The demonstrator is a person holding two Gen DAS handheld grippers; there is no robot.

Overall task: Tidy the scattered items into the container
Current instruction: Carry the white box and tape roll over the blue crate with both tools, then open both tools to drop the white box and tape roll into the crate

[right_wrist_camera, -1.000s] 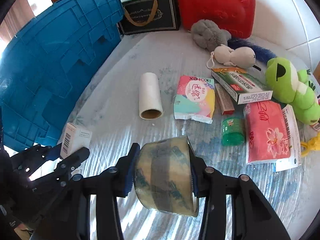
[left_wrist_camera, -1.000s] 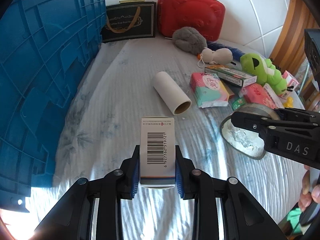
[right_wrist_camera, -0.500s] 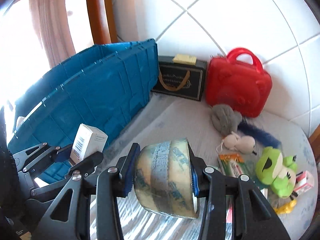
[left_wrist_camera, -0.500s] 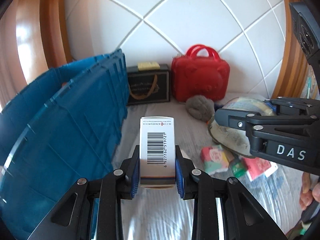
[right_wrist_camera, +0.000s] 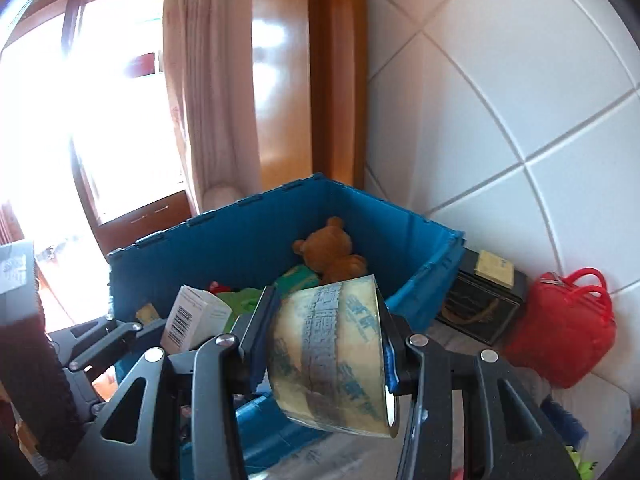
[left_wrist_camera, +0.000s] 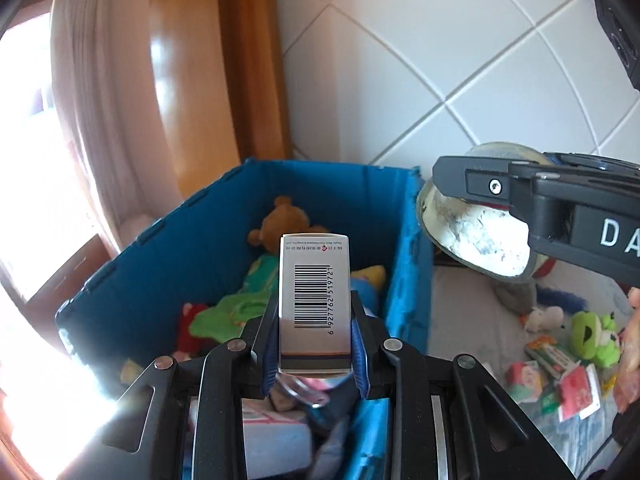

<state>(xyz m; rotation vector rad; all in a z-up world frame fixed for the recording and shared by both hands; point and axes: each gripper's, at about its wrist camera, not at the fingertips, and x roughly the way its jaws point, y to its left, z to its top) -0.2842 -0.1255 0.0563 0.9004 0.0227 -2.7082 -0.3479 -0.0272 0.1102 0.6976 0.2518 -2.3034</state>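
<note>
The left claw (left_wrist_camera: 315,354) grips a small white box (left_wrist_camera: 314,308) by its two long sides, barcode face toward the camera, and holds it upright above the open blue crate (left_wrist_camera: 408,264). The right claw (right_wrist_camera: 326,364) is clamped across the width of a roll of clear packing tape (right_wrist_camera: 332,356), its blue pads pressed against the roll's flat ends. In the left wrist view that roll (left_wrist_camera: 476,236) hangs in the air just to the right of the crate's near corner, level with its rim.

The crate stands on a bed (left_wrist_camera: 472,320) with a pale patterned cover, pushed against a wooden window frame (right_wrist_camera: 336,80) and a pink curtain (right_wrist_camera: 212,92). Inside the crate a brown teddy bear (right_wrist_camera: 330,252) sits at the far wall, with green fabric (left_wrist_camera: 228,312), a red soft toy (left_wrist_camera: 186,328) and something yellow (left_wrist_camera: 372,274) lying beneath it.

Out on the bed, well apart from the crate, a green frog plush (left_wrist_camera: 596,334), a small white plush (left_wrist_camera: 544,316), a grey furry toy (left_wrist_camera: 516,292) and a few pink and red packets (left_wrist_camera: 552,384) lie scattered. A black gift box (right_wrist_camera: 480,304) sits just beside the crate's outer wall, and a red case (right_wrist_camera: 568,328) stands next to it against the white tiled wall (right_wrist_camera: 500,100).
</note>
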